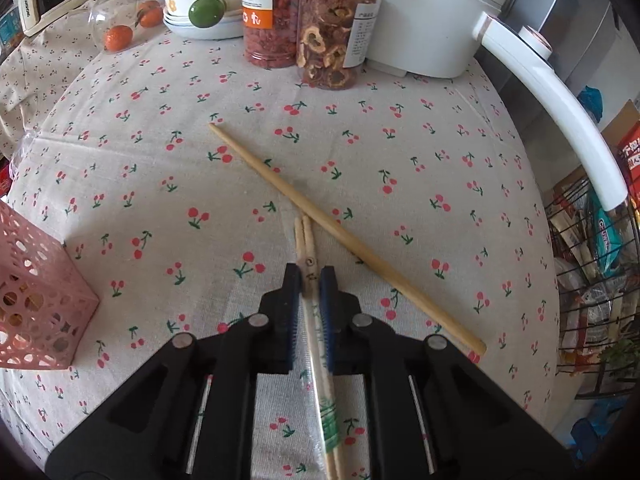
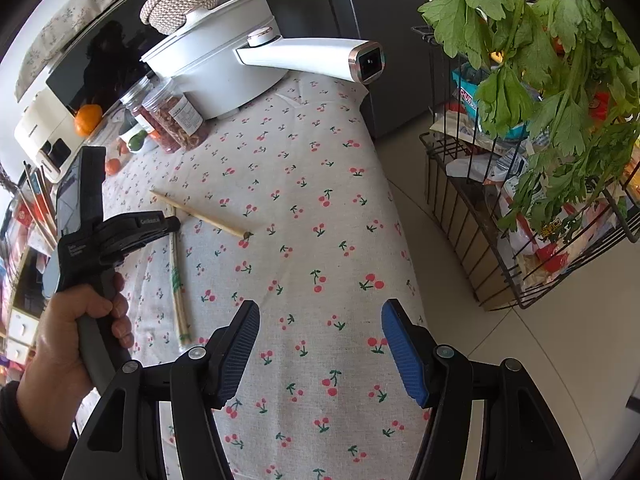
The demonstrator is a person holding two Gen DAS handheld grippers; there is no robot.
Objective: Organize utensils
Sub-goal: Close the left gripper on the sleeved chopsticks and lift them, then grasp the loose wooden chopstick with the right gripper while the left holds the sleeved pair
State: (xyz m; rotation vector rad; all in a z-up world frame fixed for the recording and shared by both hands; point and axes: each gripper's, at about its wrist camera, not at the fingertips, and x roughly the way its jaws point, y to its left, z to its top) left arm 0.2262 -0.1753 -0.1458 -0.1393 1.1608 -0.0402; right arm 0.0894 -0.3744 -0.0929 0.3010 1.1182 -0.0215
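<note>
Where the black left tool closes its blue pads on the paper-sleeved pair of pale wooden chopsticks, the grip sits near the tips, probably to lift them off the cherry-print cloth of the desk. Beyond, a bare wooden chopstick lies crossing them; the pink perforated holder, presumably their destination, stands left. The right tool stands apart, empty.

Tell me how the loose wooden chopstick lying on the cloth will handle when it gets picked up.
The loose wooden chopstick looks thin and straight, so it is probably stiff and light. Its smooth, slim shaft may slip or pivot between pads if gripped off-centre. It lies flat on the tablecloth, whose weave likely curbs rolling, though a nudge could still turn it.
</note>
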